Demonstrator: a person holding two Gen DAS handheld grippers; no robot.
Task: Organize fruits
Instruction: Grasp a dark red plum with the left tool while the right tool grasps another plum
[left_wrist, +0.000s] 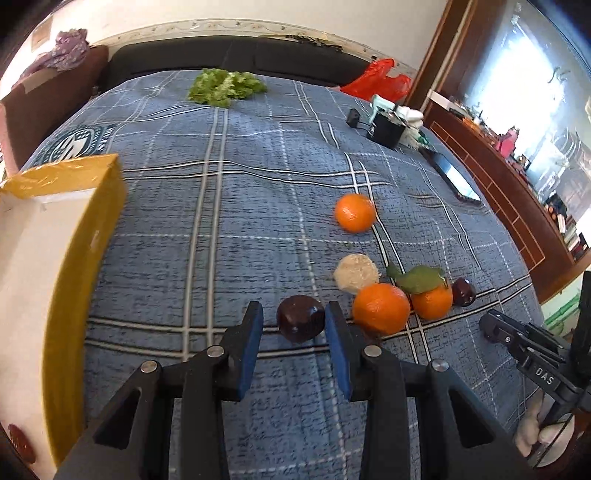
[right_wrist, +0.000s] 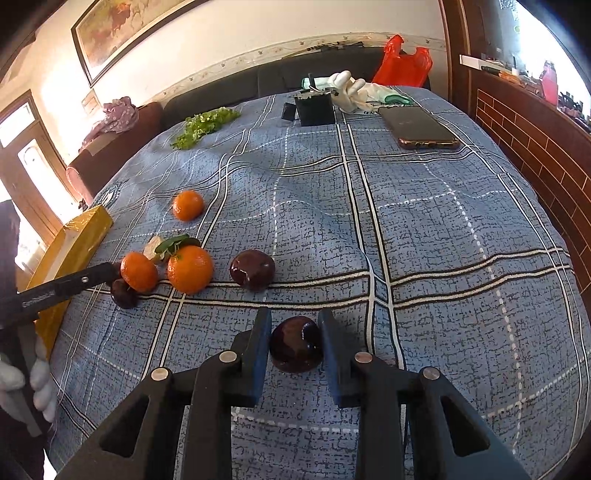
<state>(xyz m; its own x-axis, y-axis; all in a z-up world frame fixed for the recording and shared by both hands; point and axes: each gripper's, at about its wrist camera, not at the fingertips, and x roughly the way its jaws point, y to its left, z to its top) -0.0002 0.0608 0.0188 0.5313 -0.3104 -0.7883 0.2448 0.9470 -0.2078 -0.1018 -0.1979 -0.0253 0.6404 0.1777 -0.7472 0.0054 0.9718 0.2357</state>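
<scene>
A lived-in room of a home is being shown, with a blue plaid bedsheet (right_wrist: 424, 229) spread over a soft surface and a dark padded headboard (left_wrist: 236, 55) lying at twelve o'clock. A framed painting (right_wrist: 122, 26) is being displayed on the wall at eleven o'clock, while a wooden sill (left_wrist: 517, 192) crowded with bottles is being lit by a window at two o'clock. Everyday clutter is being kept on the sheet: a phone (right_wrist: 421, 127), a red plastic bag (right_wrist: 404, 62) and white gloves (right_wrist: 351, 90).

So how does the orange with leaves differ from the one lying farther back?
The leafy orange carries green leaves; the far orange is bare. The leafy orange sits beside another orange; the far orange lies alone. Both rest on the checked cloth.
</scene>
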